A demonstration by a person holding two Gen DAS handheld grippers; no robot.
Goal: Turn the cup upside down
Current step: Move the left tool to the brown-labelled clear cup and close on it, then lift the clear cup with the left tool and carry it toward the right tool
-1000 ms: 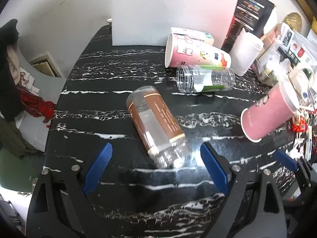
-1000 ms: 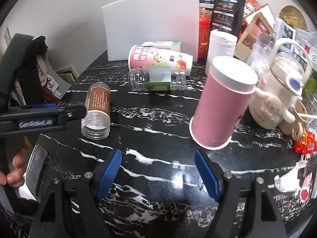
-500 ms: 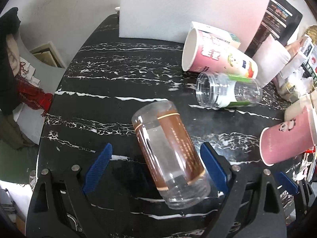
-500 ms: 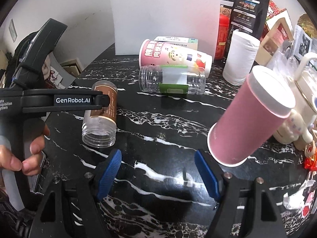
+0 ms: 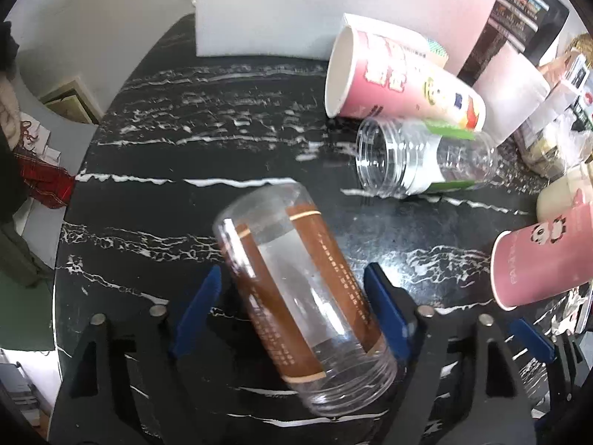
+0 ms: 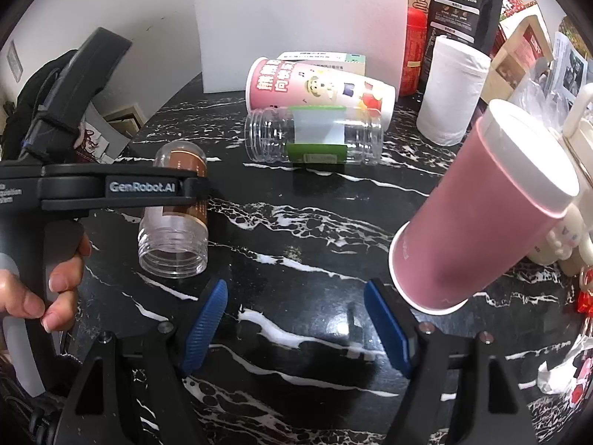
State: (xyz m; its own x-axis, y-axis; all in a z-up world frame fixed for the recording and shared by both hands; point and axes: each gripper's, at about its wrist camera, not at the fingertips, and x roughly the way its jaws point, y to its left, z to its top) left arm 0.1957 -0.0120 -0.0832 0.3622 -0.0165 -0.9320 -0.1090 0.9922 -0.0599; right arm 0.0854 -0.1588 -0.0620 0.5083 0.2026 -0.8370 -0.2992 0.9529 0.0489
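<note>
A clear jar with a brown label (image 5: 296, 289) lies on its side on the black marble table (image 5: 185, 155), mouth toward me. My left gripper (image 5: 292, 289) is open with a blue finger on each side of the jar, not clearly touching. The jar also shows in the right wrist view (image 6: 176, 218), partly behind the left gripper's body. A pink cup (image 6: 485, 215) stands upside down, tilted, at the right. My right gripper (image 6: 296, 319) is open and empty, left of that cup.
A pink printed paper cup (image 6: 318, 89) and a clear green-labelled jar (image 6: 315, 141) lie on their sides at the back. A white board (image 6: 296, 18), paper roll (image 6: 452, 92), packages and a cream kettle crowd the back and right.
My left gripper has moved forward and down so the brown-labelled jar now lies between its fingers. The right gripper view shifted closer; the pink cup appears more tilted.
</note>
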